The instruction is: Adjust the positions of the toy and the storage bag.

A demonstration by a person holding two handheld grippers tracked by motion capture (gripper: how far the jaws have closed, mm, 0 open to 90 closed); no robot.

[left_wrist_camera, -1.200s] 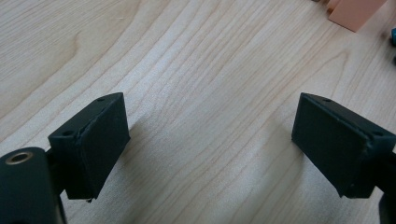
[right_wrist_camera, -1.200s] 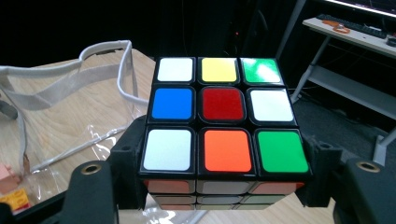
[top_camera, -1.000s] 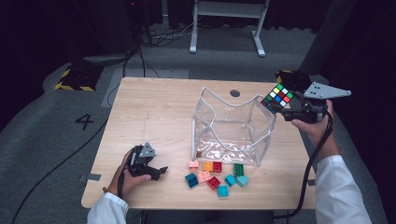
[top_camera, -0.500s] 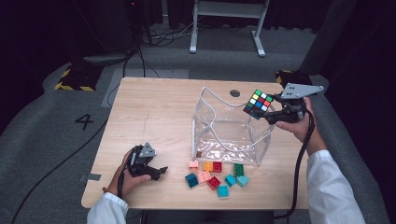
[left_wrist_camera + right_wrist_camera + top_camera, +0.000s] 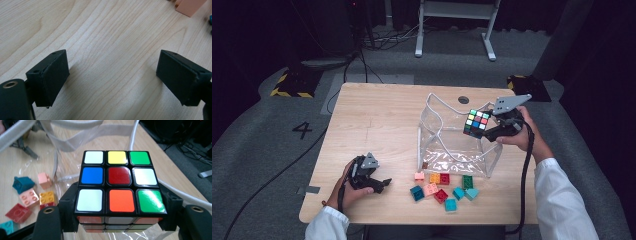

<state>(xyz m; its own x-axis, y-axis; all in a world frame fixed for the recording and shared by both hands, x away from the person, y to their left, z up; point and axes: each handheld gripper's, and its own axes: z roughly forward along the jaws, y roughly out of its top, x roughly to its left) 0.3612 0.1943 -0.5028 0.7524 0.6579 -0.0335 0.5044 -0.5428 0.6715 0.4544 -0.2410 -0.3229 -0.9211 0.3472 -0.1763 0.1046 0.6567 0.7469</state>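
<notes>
Carried leftward since the earlier frame, the puzzle cube [image 5: 477, 123] sits clamped in the right gripper [image 5: 490, 127] over the clear bag [image 5: 447, 150] (table's three o'clock side). Left gripper [image 5: 379, 184] rests at seven o'clock, jaws apart, empty.

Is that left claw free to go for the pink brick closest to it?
Probably yes. The left claw stands open and empty on the table, and bare wood lies between it and the pink brick.
</notes>
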